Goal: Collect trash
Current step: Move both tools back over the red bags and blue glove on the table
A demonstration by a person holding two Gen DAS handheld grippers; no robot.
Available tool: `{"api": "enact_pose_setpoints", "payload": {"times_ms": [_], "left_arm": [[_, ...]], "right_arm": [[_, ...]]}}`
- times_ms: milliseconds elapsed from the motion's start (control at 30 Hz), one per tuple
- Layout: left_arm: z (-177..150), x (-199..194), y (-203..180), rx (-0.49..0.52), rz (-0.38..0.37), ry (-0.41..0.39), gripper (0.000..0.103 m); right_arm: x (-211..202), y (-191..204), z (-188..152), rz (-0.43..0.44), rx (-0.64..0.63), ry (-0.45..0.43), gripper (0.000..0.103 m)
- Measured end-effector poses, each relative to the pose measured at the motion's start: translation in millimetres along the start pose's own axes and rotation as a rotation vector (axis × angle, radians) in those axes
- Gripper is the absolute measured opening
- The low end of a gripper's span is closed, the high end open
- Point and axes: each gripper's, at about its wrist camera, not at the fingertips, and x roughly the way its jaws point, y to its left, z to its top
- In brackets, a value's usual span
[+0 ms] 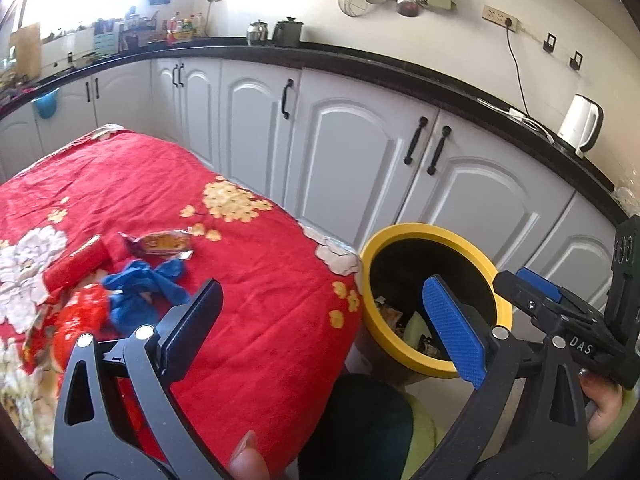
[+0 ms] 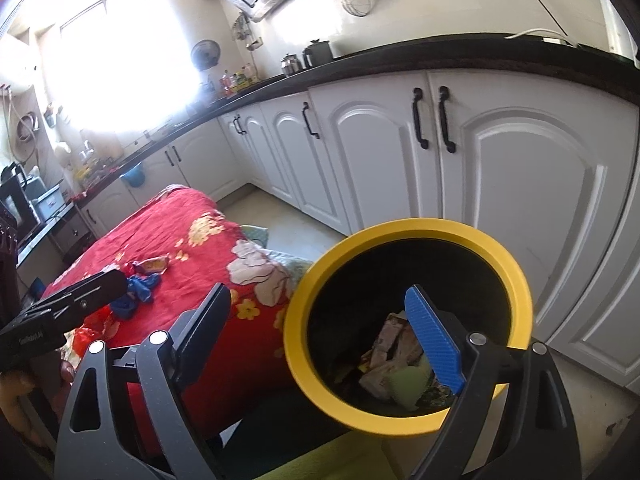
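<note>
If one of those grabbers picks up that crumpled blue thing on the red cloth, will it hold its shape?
Probably not. The blue thing lies bunched in soft folds, so it looks floppy and would likely droop. It seems thin, so probably light.

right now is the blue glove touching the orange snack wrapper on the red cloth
Cannot tell. In the left wrist view the blue glove lies right against the snack wrapper, but red wrappers between them hide any contact or gap.

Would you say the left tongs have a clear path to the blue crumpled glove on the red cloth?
Probably yes: the left tongs stand open and empty, and the blue glove lies uncovered on the red cloth just ahead, nothing between.
</note>
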Motion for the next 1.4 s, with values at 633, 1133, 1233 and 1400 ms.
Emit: {"api": "enact_pose_setpoints", "payload": {"times_ms": [633, 1133, 1233, 1400], "left_arm": [[-0.7, -40.1, 52.0, -0.039, 0.107, -0.07, 0.092], [-12.5, -54.1, 90.4, -0.015, 0.169, -0.054, 0.092], [-18.4, -55.2, 104.0, -0.026, 0.181, -0.036, 0.092], [-29.8, -57.2, 125.5, -0.045, 0.187, 0.001, 0.092]], "right_arm": [[4.1, 66.4, 3.4, 0.081, -0.108, 0.006, 0.087], [15.4, 117.5, 12.8, 0.139, -0.169, -0.001, 0.088], [22.0, 127.4, 13.9, 0.156, -0.179, 0.009, 0.088], [40.5, 146.1, 16.3, 0.195, -0.189, 0.049, 0.088]]}}
